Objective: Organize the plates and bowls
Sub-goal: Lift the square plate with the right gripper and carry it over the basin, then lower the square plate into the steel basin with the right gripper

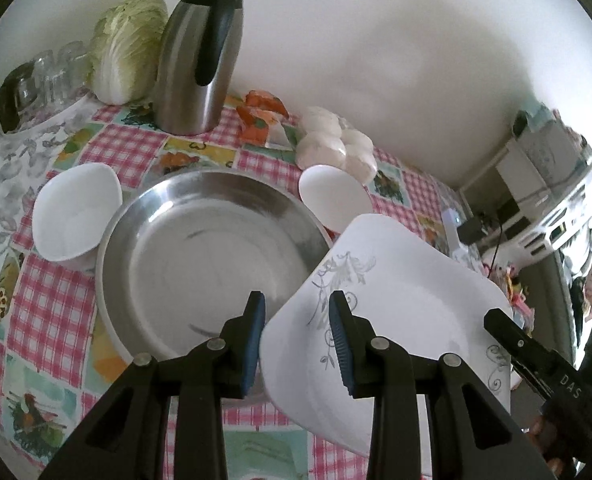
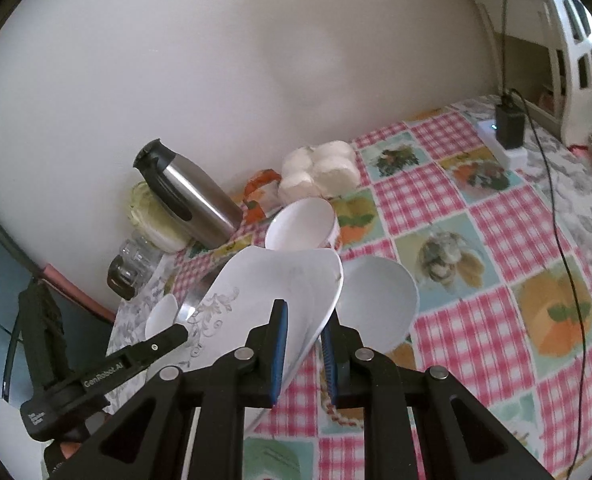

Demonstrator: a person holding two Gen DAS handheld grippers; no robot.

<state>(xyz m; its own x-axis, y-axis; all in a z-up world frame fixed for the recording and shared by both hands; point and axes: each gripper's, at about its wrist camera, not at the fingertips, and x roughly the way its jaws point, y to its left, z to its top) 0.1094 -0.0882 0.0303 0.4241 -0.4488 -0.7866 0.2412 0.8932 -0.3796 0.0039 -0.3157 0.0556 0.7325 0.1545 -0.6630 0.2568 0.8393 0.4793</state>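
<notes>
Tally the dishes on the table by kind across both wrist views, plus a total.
White bowls: 3 (squarish white bowl, round white bowl, shallow white bowl)
Round stainless steel pan: 1
White square plate with grey floral pattern: 1
Total: 5

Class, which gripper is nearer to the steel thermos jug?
Left. The left gripper grips the patterned plate over the steel pan, short of the jug; the right gripper holds the plate's far side.

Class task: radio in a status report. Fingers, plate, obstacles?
Left gripper and right gripper both clamped on the square floral plate, tilted above table. Steel pan close beside. White bowls nearby.
</notes>
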